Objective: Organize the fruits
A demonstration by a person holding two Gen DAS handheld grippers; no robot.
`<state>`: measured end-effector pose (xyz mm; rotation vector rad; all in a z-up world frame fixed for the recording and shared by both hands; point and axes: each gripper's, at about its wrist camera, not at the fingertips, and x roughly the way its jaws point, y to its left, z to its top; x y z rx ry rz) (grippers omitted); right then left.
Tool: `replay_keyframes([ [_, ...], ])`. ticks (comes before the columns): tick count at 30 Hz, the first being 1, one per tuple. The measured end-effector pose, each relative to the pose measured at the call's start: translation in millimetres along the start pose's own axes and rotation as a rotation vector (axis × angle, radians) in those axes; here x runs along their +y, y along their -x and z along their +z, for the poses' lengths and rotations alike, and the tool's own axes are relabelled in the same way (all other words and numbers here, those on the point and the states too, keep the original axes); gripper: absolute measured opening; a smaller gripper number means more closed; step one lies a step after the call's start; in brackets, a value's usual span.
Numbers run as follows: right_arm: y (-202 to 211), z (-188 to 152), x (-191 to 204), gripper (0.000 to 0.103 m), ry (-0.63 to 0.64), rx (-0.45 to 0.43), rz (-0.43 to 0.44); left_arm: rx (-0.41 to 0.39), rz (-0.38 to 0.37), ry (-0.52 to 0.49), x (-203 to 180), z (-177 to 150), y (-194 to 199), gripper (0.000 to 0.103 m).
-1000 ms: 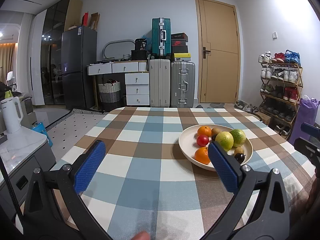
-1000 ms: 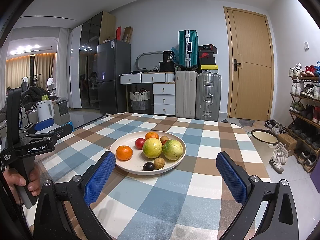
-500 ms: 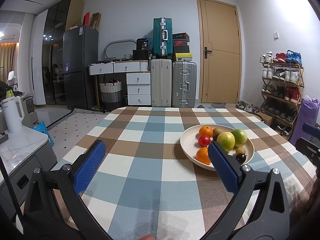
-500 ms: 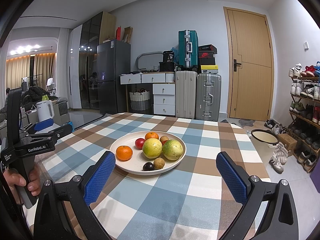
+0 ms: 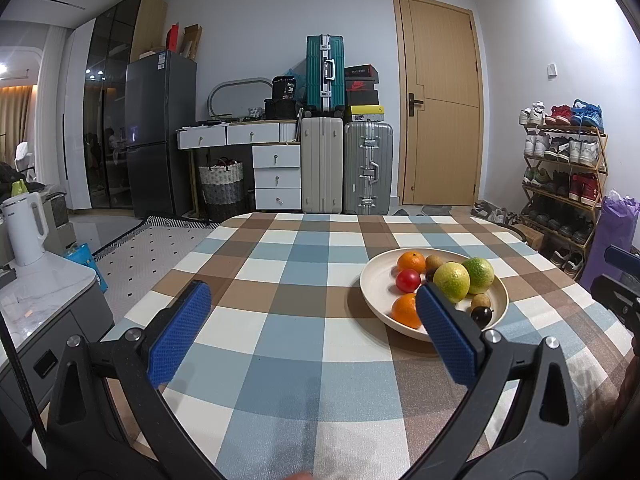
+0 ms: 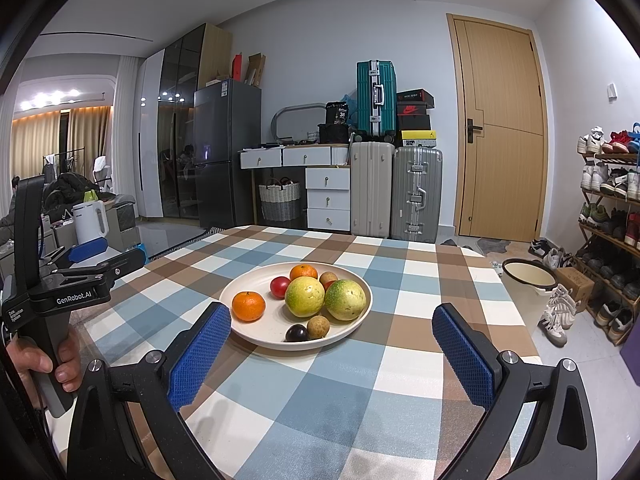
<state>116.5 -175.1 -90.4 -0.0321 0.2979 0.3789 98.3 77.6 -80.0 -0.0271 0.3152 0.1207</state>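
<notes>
Both wide open, nothing held: plate (image 6: 256, 276) of fruit sits dead ahead of the right hand-held gripper (image 6: 332, 344), off right of the left hand-held gripper (image 5: 316, 336), mid-counter (image 6: 360, 392).

Cream plate (image 6: 256, 280); blue-brown-white checked tablecloth (image 6: 360, 380); orange tangerine (image 6: 248, 306).

left claw (image 5: 314, 320) eased slightly nearer plate (image 5: 374, 286)

wrist views face door, share plate (image 5: 374, 292)
</notes>
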Motion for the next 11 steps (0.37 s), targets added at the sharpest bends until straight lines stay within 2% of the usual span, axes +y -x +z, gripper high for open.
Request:
replay_keyframes([
  [11, 0.2, -0.1, 0.0, 0.103, 0.0, 0.0, 0.0, 0.001, -0.004, -0.001, -0.8, 0.7, 0.3, 0.102],
])
